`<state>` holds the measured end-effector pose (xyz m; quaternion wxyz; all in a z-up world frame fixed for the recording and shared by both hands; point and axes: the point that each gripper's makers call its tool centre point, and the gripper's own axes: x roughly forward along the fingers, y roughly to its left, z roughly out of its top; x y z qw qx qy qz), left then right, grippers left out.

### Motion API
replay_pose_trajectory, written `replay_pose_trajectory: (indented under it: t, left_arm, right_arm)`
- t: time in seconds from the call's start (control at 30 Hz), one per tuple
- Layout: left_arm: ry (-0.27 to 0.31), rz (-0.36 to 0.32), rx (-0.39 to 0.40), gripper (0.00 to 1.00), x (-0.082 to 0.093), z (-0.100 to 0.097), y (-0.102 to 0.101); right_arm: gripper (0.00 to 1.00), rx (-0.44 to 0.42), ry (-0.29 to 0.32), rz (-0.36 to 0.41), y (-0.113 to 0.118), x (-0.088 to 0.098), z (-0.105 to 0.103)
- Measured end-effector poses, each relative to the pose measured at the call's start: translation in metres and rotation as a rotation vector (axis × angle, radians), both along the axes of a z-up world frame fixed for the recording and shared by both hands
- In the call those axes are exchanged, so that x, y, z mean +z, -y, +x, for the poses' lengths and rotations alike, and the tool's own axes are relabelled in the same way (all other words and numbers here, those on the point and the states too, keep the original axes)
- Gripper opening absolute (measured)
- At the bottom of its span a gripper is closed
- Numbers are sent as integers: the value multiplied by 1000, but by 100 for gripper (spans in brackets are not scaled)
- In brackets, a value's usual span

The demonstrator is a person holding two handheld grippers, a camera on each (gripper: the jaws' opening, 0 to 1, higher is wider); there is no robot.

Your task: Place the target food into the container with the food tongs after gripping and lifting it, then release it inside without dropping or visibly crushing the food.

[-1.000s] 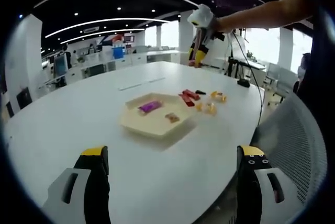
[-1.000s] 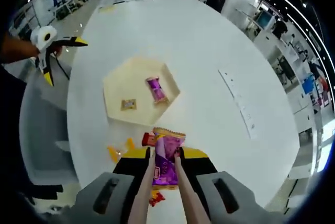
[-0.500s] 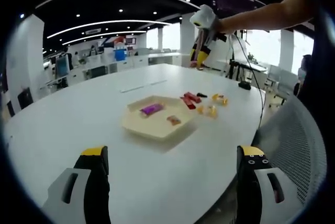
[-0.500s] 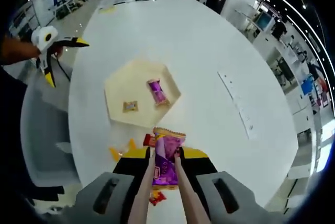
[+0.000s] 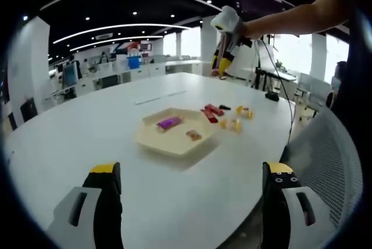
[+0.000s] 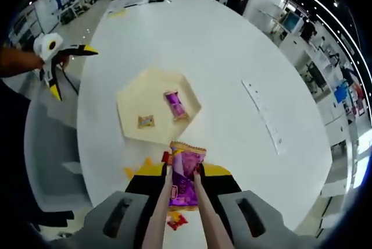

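Tray [image 6: 135, 99] slightly farther off; right fingers [image 6: 165, 195] clamped on tongs [image 6: 183, 214] pinching purple packet [image 6: 185, 174], left fingers [image 5: 107, 194] apart.

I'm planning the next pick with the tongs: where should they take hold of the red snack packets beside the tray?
Pinch one red packet across its narrow width near mid-length, coming from above. They lie flat on the table, beside the tray.

Place: an open-plan office.
Surface: a large white oval meeting surface [image 5: 145, 144] is seen.
Behind the surface: rows of desks with monitors [image 5: 110, 66] are visible.
Above the surface: curved ceiling light strips [image 5: 116, 26] are mounted.
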<state>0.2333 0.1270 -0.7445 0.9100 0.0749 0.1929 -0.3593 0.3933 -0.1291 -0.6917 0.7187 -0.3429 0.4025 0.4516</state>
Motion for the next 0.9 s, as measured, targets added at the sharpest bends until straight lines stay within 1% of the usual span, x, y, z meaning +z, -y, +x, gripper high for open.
replay_pose_trajectory:
  t: [0.2, 0.57, 0.9]
  left_arm:
    - [3, 1, -2, 98, 0, 0, 1]
    - [5, -3, 2, 98, 2, 0, -1]
    - [9, 0, -12, 98, 2, -2, 2]
  right_arm:
    - [21, 5, -3, 0, -6, 0, 1]
    - [21, 8, -19, 23, -27, 0, 2]
    - [21, 19, -29, 29, -42, -1, 3]
